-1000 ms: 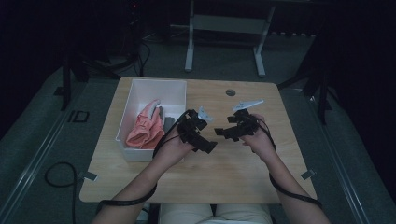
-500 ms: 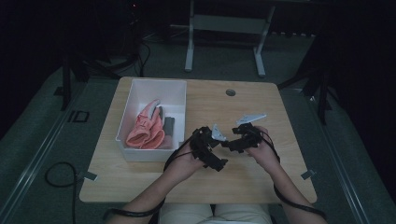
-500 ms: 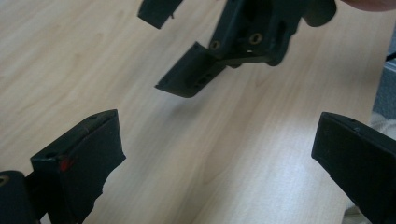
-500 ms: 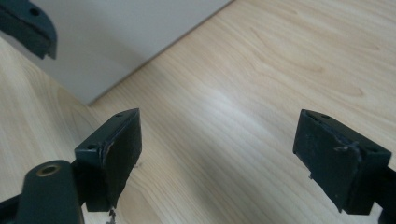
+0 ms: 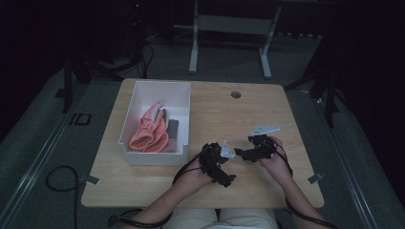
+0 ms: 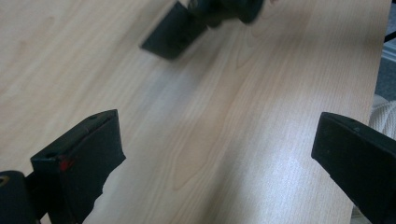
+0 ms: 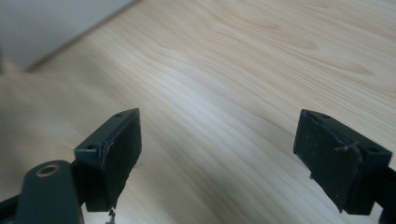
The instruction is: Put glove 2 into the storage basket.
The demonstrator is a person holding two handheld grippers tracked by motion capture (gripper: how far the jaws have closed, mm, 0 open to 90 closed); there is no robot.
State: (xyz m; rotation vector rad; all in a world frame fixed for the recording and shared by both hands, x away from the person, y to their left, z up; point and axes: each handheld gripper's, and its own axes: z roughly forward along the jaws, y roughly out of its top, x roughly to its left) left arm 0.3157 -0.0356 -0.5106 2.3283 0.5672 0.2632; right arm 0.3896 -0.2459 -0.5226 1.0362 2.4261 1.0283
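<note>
Both tools, left tool (image 5: 224, 177) and right tool (image 5: 240, 153), have been drawn nearer the surface's (image 5: 215, 109) front edge, jaws spread wide, nothing held.

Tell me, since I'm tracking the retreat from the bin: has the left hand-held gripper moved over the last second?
Yes. The left hand-held gripper has drawn back from the white plastic bin toward the person's edge of the light wooden table.

A bin (image 5: 138, 100) sits on the left half of the table (image 5: 224, 119), with a glove (image 5: 149, 131) lying inside it. To its right, near the front edge, the left gripper (image 5: 224, 164) and right gripper (image 5: 241, 153) are close together above bare tabletop.
</note>
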